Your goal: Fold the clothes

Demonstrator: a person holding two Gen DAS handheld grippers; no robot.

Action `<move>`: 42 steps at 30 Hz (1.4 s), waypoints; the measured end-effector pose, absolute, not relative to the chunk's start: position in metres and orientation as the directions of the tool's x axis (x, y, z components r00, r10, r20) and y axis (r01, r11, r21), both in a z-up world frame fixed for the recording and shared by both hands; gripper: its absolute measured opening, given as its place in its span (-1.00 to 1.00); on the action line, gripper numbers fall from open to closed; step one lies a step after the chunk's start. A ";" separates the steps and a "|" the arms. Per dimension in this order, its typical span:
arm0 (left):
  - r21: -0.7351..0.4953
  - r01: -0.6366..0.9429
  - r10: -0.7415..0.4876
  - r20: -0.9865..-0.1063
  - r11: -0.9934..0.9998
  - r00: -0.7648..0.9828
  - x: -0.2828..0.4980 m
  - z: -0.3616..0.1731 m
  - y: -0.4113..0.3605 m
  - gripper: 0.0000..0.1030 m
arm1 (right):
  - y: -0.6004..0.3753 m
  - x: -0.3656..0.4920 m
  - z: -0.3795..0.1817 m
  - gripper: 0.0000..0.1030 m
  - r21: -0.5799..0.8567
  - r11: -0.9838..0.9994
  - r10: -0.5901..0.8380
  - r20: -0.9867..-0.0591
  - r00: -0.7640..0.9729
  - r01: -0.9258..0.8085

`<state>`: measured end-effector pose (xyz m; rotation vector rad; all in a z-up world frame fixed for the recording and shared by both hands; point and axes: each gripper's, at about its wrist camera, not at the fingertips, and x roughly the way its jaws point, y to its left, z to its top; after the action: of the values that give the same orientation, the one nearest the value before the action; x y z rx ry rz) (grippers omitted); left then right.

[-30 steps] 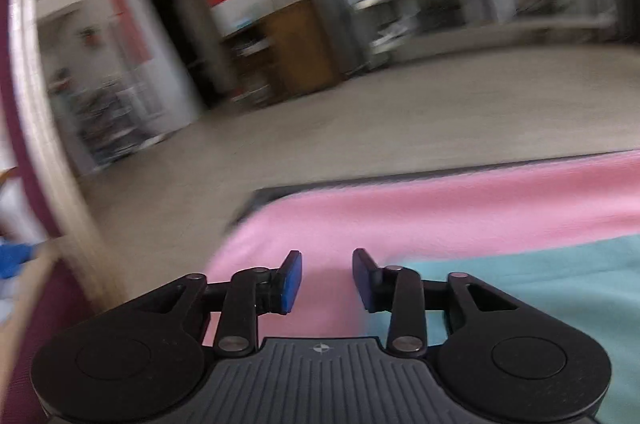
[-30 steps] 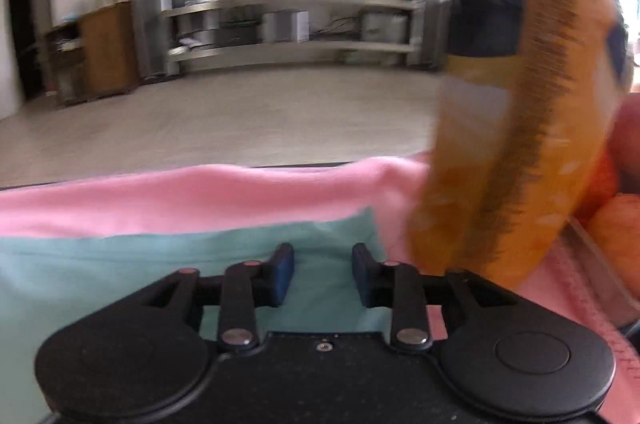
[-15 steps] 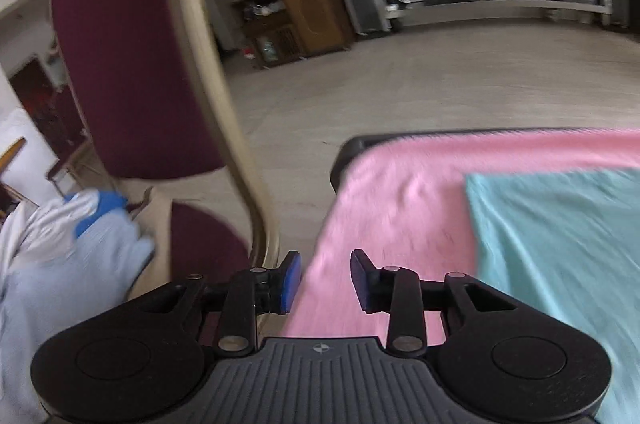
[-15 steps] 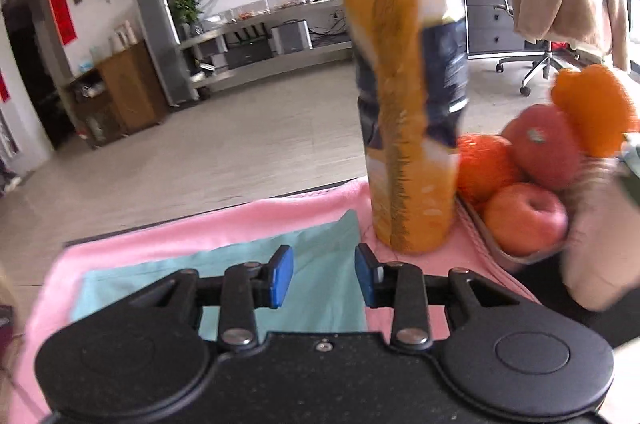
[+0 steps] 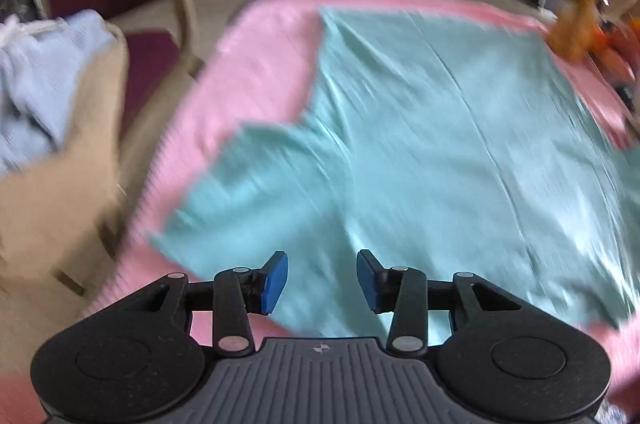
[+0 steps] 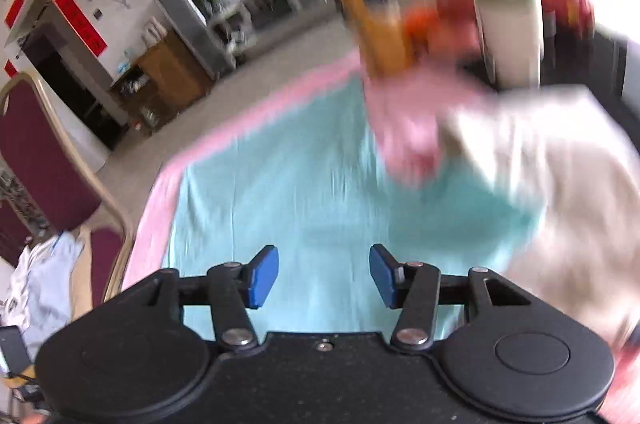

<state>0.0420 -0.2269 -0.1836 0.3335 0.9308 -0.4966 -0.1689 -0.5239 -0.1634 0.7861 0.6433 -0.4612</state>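
Teal shirt (image 5: 420, 128) lies spread flat on the pink-covered counter (image 5: 256, 64), left sleeve (image 5: 248, 180) just beyond my left gripper (image 5: 322, 280). Both it and my right gripper (image 6: 324, 276) hang half open, empty. Cloth looks light and limp; I'd pinch the sleeve hem.

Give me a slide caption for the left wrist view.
Open left tongs above a teal shirt spread on a pink blanket.
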 end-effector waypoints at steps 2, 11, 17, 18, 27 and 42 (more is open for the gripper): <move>0.123 0.581 -0.257 -0.809 0.805 0.528 0.023 -0.188 -0.235 -0.21 | -0.514 -0.172 -0.186 -0.07 0.490 0.620 -0.148 -0.693 0.705 0.613; 0.119 0.630 -0.331 -0.768 0.767 0.548 0.003 -0.197 -0.257 -0.19 | -0.495 -0.142 -0.201 -0.52 0.380 0.720 -0.142 -0.739 0.659 0.581; 0.132 0.699 -0.351 -0.790 0.703 0.503 -0.004 -0.209 -0.265 -0.19 | -0.484 -0.134 -0.222 -0.52 0.321 0.776 -0.106 -0.783 0.613 0.543; 0.157 0.705 -0.338 -0.793 0.691 0.508 -0.006 -0.211 -0.266 -0.19 | -0.479 -0.133 -0.225 -0.52 0.298 0.797 -0.103 -0.791 0.604 0.526; 0.263 0.722 -0.266 -0.805 0.640 0.530 -0.024 -0.208 -0.242 -0.14 | -0.449 -0.174 -0.217 -0.60 0.048 0.859 -0.233 -0.850 0.473 0.509; 0.124 0.750 -0.341 -0.834 0.650 0.434 -0.020 -0.212 -0.258 -0.13 | -0.436 -0.150 -0.224 -0.59 0.181 0.894 -0.104 -0.807 0.581 0.411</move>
<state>-0.0204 -0.2582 -0.2118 0.5297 0.8803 -0.7199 -0.1496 -0.4365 -0.2243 0.3703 0.9054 -0.3090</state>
